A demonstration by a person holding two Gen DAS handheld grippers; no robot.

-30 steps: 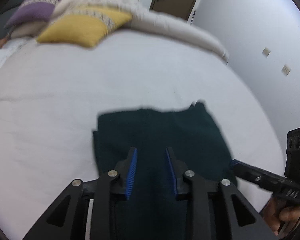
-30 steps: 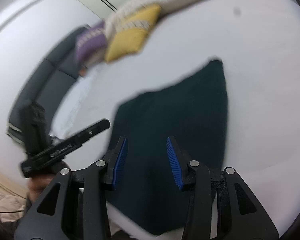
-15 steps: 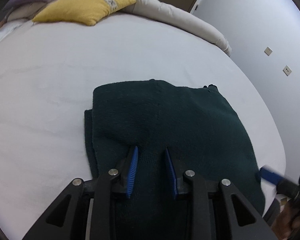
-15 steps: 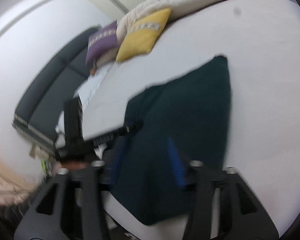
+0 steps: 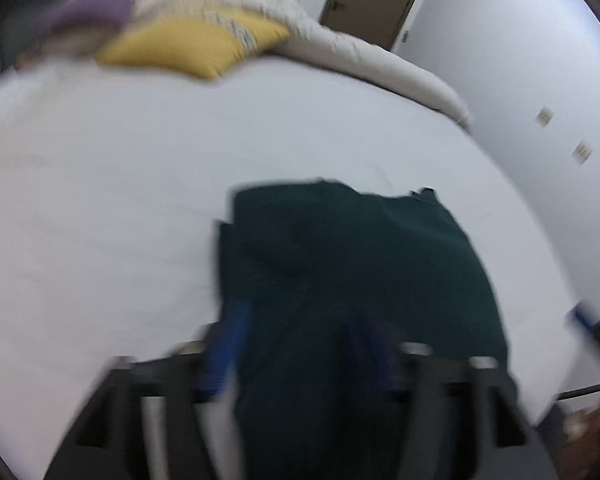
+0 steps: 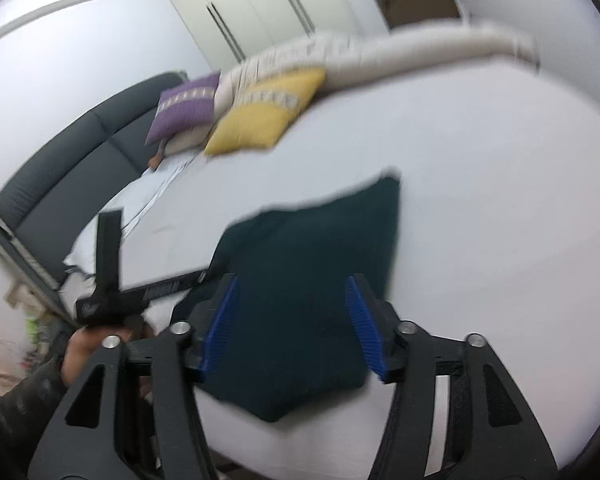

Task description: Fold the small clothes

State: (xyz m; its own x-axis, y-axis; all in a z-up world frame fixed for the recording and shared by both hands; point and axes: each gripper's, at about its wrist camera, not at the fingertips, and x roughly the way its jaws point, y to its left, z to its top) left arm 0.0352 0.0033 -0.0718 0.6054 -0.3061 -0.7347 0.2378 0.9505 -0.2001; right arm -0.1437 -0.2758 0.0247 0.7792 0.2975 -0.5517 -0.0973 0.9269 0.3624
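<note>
A dark green folded garment (image 5: 352, 272) lies flat on the white bed (image 5: 140, 200) near its front edge; it also shows in the right wrist view (image 6: 312, 280). My left gripper (image 5: 304, 320) is open just above the garment's near edge; the view is blurred. It also shows from the side in the right wrist view (image 6: 140, 292), held in a hand at the garment's left edge. My right gripper (image 6: 292, 320) is open and empty above the garment's near right part. Its blue tip shows in the left wrist view (image 5: 580, 316).
A yellow pillow (image 5: 192, 44), a purple pillow (image 6: 184, 104) and a rolled beige duvet (image 5: 364, 64) lie at the bed's far end. A dark grey sofa (image 6: 72, 168) stands beyond the bed's left side. A wall (image 5: 540, 80) runs along the right.
Both grippers' jaws have opened wider. My left gripper has drawn back a little from the garment. My right gripper has swung up and to the right. The garment has stayed flat.
</note>
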